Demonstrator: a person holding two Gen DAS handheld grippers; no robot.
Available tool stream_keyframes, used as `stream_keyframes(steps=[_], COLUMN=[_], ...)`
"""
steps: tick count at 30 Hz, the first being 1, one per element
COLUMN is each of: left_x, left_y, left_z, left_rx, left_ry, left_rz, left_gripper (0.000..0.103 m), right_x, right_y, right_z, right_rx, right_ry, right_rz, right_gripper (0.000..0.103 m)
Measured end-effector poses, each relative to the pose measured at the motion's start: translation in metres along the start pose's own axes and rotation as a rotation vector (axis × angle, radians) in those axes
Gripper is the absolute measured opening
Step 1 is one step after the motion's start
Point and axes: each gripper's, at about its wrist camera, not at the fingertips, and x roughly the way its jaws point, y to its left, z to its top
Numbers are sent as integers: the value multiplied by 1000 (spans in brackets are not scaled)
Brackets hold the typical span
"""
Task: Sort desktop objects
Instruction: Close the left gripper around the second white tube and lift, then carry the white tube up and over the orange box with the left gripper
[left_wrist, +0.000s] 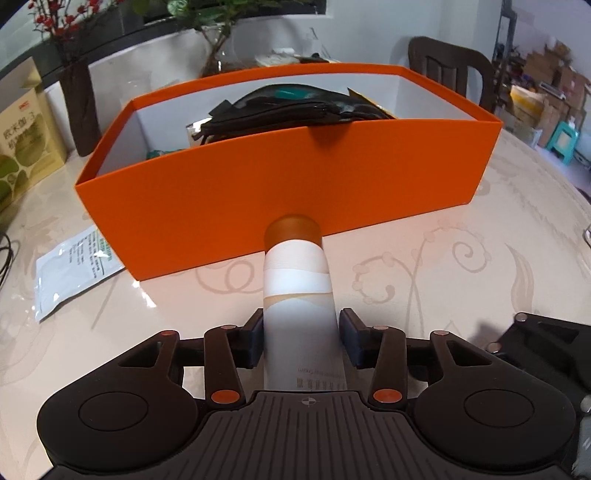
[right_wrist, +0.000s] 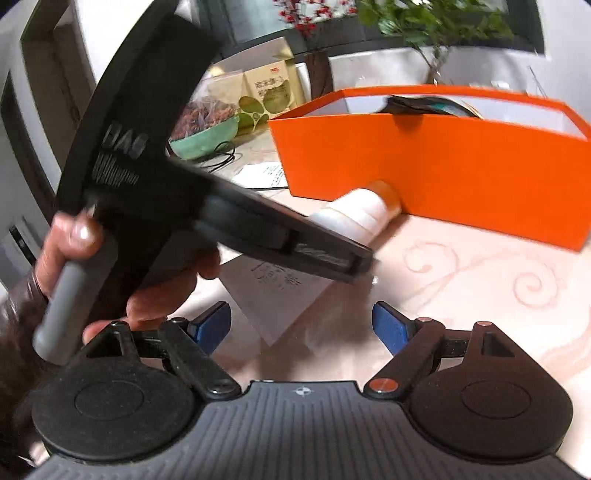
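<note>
My left gripper (left_wrist: 301, 334) is shut on a white cream tube (left_wrist: 297, 291) with an orange cap, held level above the table, cap pointing at the near wall of the orange box (left_wrist: 332, 177). The box holds a black pouch (left_wrist: 295, 107) and other items. In the right wrist view the tube (right_wrist: 360, 212) sticks out of the left gripper, its cap by the orange box (right_wrist: 461, 170). My right gripper (right_wrist: 301, 326) is open and empty above the table, behind and to the right of the left one.
A white sachet (left_wrist: 74, 266) lies on the table left of the box. A yellow-green carton (left_wrist: 26, 147) and dark vase (left_wrist: 79, 107) stand at the back left. A green bowl (right_wrist: 207, 136) and a paper sheet (right_wrist: 273, 291) show in the right wrist view. A chair (left_wrist: 450, 66) stands behind.
</note>
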Motion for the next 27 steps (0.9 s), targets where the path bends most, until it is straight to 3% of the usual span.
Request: stream_keyframes(steps=[3, 4, 8, 11, 19, 23, 24, 26, 27], left_x=[0, -1, 0, 0, -2, -3, -3, -5, -6], left_y=[4, 6, 12, 15, 18, 23, 24, 25, 26], left_z=[1, 2, 1, 2, 8, 7, 6, 5, 5], left_rx=[30, 42, 43, 18, -77, -122, -129, -120, -117], left_ry=[17, 28, 22, 21, 84, 94, 95, 106, 107], left_rz=[-14, -21, -15, -27, -34, -8, -6, -32, -42], left_gripper=[52, 44, 43, 42, 42, 42, 38, 42, 35], right_x=[2, 7, 16, 22, 37, 40, 39, 36, 35], right_y=[1, 4, 19, 24, 40, 47, 49, 50, 51], right_z=[2, 8, 1, 2, 7, 6, 5, 3, 2], right_rx=[8, -16, -196, -199, -108, -116, -124, -136, -140], right_ry=[-28, -39, -30, -7, 10, 3, 0, -3, -1], right_rz=[0, -4, -78, -65, -184, -175, -185, -181, -182], right_gripper=[89, 89, 86, 85, 78, 61, 57, 32, 28])
